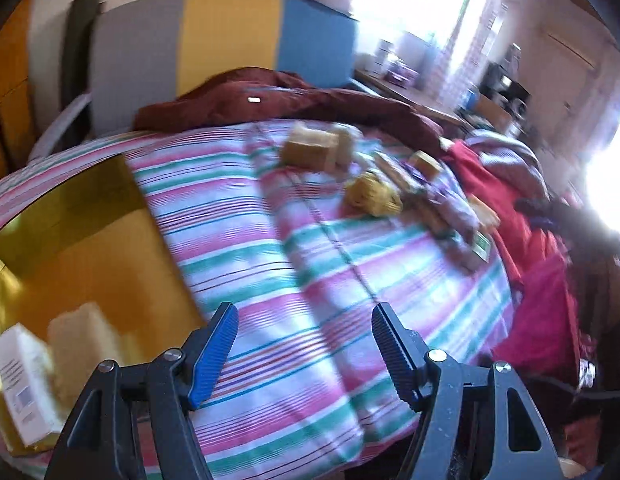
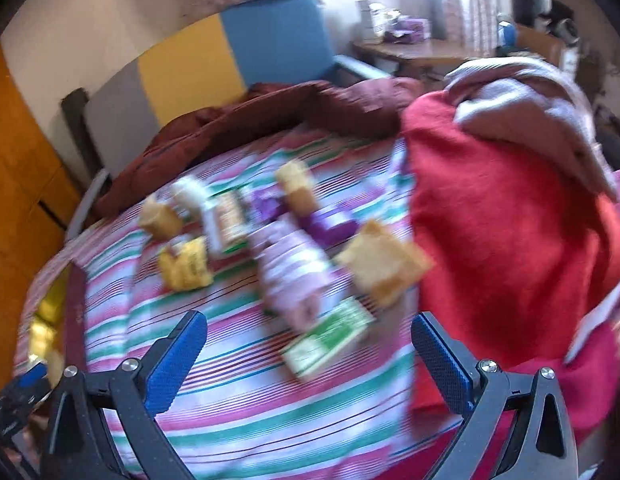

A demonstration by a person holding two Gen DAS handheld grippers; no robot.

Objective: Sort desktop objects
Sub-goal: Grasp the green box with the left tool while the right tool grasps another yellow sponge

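On the striped bedspread [image 2: 246, 420] the green-and-white box [image 2: 329, 340] lies just ahead of the right claw [image 2: 310, 360] (spread, empty), far nearer than the left claw [image 1: 304, 354], spread too.

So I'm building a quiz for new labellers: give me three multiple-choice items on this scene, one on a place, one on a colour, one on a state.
1. Where does the gold tray lie in the left wrist view?
A. left of the left gripper
B. far right
C. on the desk

2. What colour is the cloth heaped right of the small packets?
A. black
B. red
C. white

3. How do the right gripper jaws stand?
A. shut on a box
B. shut, empty
C. open, empty

Answers: 1 A, the tray fills the left side; 2 B, red fabric borders the packets; 3 C, bare striped sheet shows between the jaws.
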